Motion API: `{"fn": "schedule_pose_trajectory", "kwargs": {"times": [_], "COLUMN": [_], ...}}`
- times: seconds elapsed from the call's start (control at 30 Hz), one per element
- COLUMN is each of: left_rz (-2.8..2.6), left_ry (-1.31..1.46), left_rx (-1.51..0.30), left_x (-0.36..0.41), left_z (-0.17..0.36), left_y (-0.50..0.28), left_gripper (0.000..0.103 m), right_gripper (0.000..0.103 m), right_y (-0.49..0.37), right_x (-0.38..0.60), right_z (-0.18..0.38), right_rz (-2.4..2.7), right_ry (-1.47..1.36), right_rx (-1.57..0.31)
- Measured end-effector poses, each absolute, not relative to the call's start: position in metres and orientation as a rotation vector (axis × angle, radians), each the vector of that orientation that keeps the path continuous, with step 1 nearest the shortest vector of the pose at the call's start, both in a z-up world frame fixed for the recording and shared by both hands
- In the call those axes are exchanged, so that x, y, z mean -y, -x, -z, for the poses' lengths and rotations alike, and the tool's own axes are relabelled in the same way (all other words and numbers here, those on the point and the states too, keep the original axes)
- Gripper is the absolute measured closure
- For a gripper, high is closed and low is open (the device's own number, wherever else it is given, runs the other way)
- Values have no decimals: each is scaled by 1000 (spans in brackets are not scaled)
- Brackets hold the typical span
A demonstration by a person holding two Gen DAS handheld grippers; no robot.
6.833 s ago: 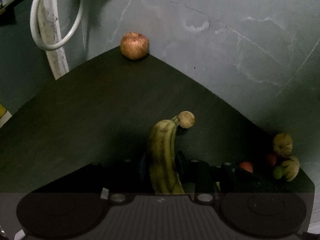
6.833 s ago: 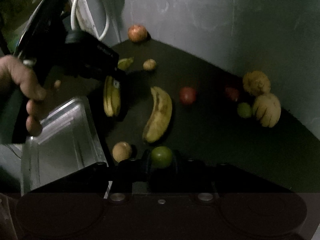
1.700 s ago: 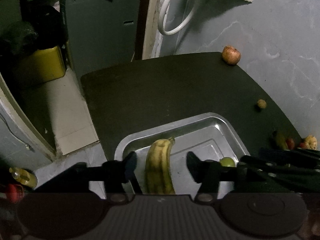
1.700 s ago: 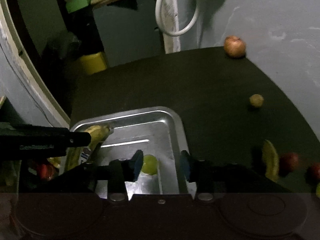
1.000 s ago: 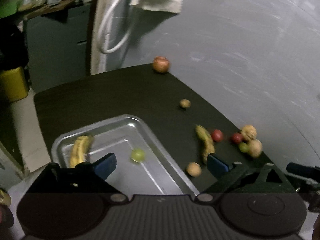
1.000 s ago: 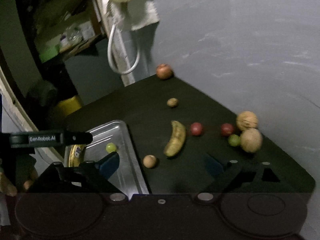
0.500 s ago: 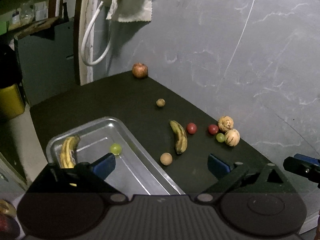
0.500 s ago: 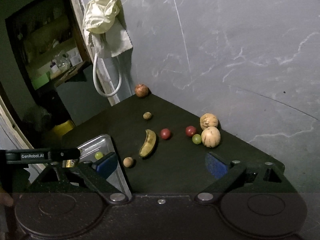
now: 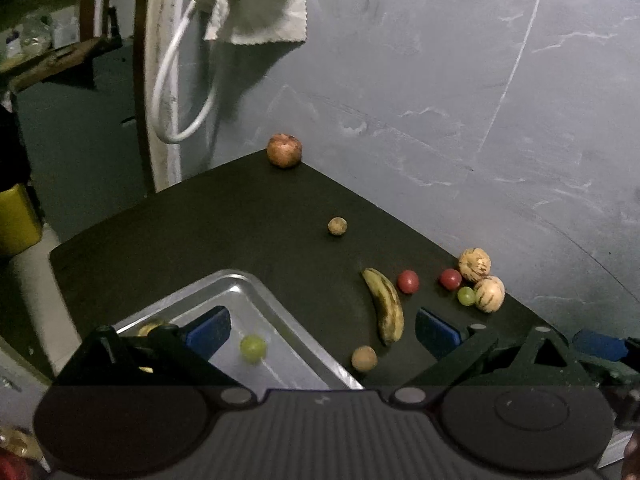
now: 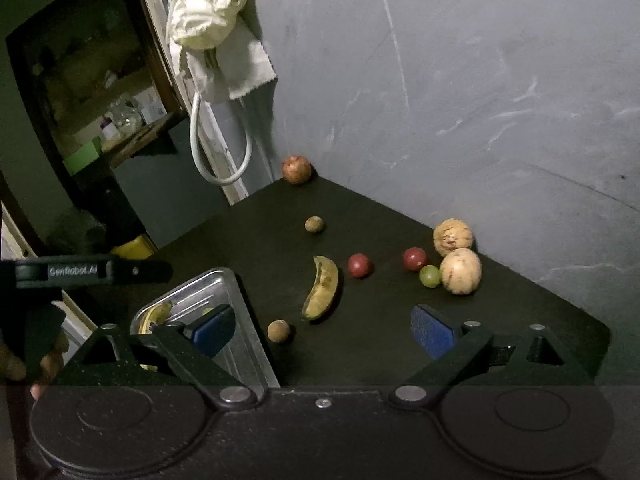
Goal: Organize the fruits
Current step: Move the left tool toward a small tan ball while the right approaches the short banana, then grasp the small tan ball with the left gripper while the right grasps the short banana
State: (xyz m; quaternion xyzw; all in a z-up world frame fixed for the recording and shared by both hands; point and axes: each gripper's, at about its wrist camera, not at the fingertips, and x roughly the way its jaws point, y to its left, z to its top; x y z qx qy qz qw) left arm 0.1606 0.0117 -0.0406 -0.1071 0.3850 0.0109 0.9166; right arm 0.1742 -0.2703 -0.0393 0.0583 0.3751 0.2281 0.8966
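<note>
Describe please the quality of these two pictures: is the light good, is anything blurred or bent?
Left wrist view: dim light; the hanging cloth and cable are smeared by motion blur, the green fruit in the tray looks soft, and the fisheye bends the table edge. Right wrist view: also dim but sharper; the doorway is nearly black and the wall curves.

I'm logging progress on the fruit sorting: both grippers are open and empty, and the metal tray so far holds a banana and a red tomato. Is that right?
Not quite. The round fruit in the metal tray is a green one, not a red tomato; the left wrist view shows it. The tray also holds a banana, and both the left gripper and right gripper are open and empty.
</note>
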Motion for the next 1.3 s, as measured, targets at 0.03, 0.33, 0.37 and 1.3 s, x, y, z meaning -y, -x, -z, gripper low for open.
{"fn": "schedule_pose_trajectory", "kwargs": {"times": [0.03,0.33,0.37,1.3], "left_rz": [-10,115,128,362], "left_ry": [219,181,180,1], "left_rx": [-798,-819,-822,-871], "left_x": [-15,-27,-28,-7], "left_z": [44,74,78,161], "left_y": [-169,-258,-267,-404], "left_gripper": [2,2,2,16], "right_gripper": [8,10,10,37], "right_y": [-179,-229,-234,-309], "right_x": [264,204,198,148], "right_z": [42,71,75,156], "right_rz": [-466,-381,-377,-264], "right_ry": [-116,-63,-59,-52], "right_rx": [-782,-845,-852,-997]}}
